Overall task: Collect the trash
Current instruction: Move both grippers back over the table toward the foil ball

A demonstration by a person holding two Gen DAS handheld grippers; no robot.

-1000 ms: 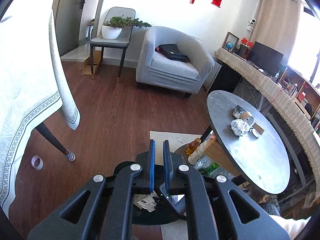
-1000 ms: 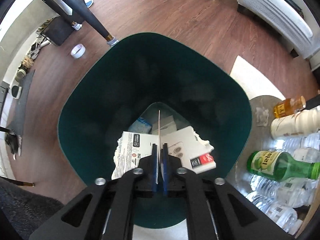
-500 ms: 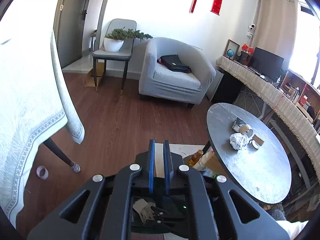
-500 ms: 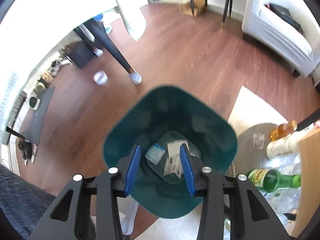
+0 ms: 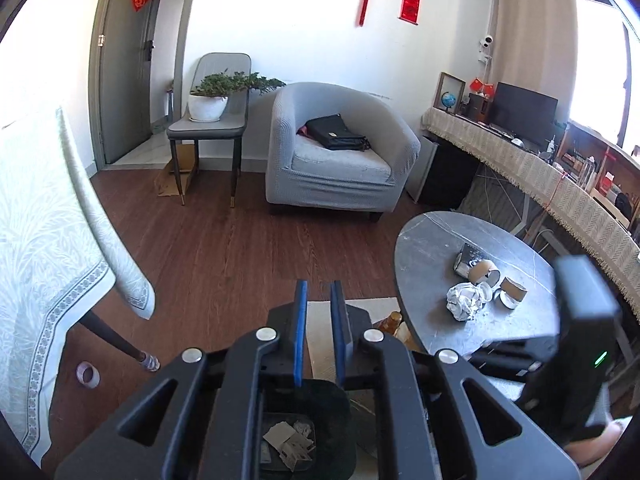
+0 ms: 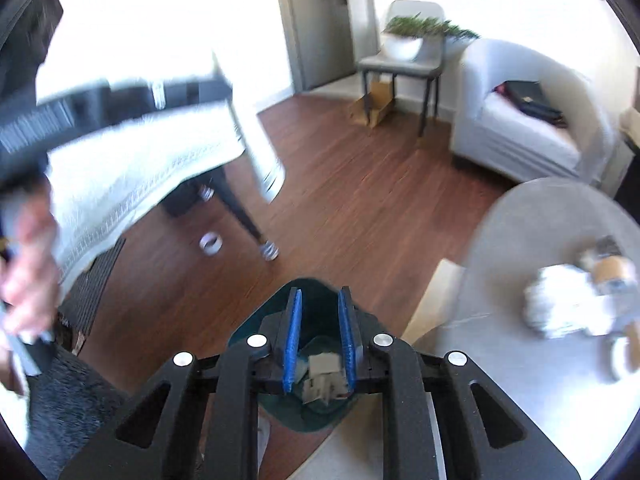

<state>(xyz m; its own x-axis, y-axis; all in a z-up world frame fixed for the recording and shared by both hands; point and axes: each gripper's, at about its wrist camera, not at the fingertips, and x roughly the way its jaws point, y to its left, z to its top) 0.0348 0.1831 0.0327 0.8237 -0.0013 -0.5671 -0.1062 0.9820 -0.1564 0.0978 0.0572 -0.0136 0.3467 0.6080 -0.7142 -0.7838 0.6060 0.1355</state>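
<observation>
A dark green trash bin stands on the floor below both grippers, with paper and card scraps inside; it also shows in the left wrist view. On the round grey table lie a crumpled white paper ball, torn paper cups and a small dark carton. My left gripper is narrowly open and empty. My right gripper is open and empty above the bin. The right gripper's body shows at the right of the left wrist view.
A table with a white patterned cloth stands at the left, with a tape roll on the floor by its leg. A grey armchair with a black bag and a chair holding a plant stand at the back. A bottle stands under the round table.
My right gripper opened and let the card drop into the bin, then rose and tilted up towards the room. My left gripper also lifted, so the bin looks smaller.
</observation>
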